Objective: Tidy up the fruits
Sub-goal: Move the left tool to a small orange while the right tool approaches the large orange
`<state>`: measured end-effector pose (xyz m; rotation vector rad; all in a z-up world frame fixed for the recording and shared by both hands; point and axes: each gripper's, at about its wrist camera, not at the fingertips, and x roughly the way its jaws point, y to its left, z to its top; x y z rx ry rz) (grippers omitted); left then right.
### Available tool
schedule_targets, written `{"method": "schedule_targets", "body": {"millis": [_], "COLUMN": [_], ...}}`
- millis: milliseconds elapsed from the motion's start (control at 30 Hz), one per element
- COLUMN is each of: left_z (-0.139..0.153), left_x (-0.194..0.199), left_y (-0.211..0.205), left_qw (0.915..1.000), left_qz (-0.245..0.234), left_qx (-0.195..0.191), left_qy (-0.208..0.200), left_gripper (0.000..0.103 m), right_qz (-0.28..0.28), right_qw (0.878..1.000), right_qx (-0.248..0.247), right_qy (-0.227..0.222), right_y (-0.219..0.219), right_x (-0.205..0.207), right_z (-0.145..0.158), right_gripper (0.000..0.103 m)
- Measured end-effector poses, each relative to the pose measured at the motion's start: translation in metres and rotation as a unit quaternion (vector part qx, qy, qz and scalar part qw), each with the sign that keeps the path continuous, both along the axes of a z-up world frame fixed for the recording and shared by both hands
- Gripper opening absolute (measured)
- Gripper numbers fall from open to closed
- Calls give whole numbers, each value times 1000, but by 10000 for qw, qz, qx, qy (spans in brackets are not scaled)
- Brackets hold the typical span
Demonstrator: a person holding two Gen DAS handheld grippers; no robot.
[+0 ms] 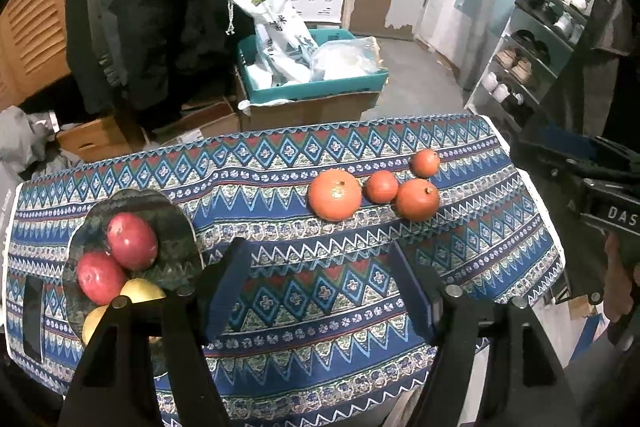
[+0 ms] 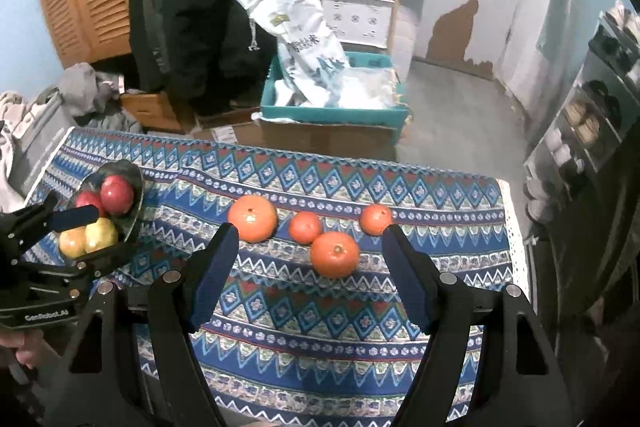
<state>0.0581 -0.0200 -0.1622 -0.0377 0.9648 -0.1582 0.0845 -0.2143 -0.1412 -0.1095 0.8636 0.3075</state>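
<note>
Orange fruits, four of them, lay loose on the patterned cloth of the tabletop (image 2: 460, 307): a big one (image 2: 252, 218) nearest the plate, a small one (image 2: 305, 226) beyond it, another large one (image 2: 334, 253) touching the small one on its near side, and a fourth (image 2: 375, 219) farthest from the plate. That dark plate (image 2: 134, 183) sat well apart from them and already carried two red apples (image 2: 117, 193) and two yellow fruits (image 2: 101, 235).

Both claws were spread wide and held nothing. The right claw (image 2: 310, 237) hung over the cloth with the touching pair showing between its blue pads (image 2: 212, 275); the left claw (image 1: 316, 257) hovered beside the plate.

The likely step was to take one orange to the plate. Doing it well would have meant choosing a fruit standing free, probably the big one nearest the plate, so the neighbours were not nudged and set rolling. The pads should have closed across its widest part, gently, as round skin slips. With the plate crowded, it should have been lowered into the free side away from the apples.
</note>
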Motion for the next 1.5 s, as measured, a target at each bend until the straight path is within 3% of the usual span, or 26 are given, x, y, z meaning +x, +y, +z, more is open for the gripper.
{"method": "schedule_targets", "body": {"millis": [367,500,833,1033,1333,1500], "left_z": [-17,-32,-82,-107,-122,-126], "left_x": [36,51,75,83,95,104], "left_y": [-8,-4,-2,0,-6,-14], "left_qw": [9996,9991,9967,9939,9923,9915], "left_qz": [-124,-5,36,74,83,78], "left_qx": [76,-62,88,-8,-98,-186], "left_qy": [262,425,808,1098,1229,1284], "left_gripper": [76,76,76,76,76,76], "right_qz": [-119,-85,-118,-91,-102,-75], "right_qw": [9989,9976,9905,9852,9803,9794], "right_qx": [-161,-198,-136,-219,-250,-95], "right_qy": [430,658,1365,1699,1957,2014], "right_y": [-8,-6,0,6,7,2], "right_x": [28,43,81,93,102,107], "right_z": [-31,-52,-120,-152,-180,-187], "right_gripper": [74,74,74,74,74,69]}}
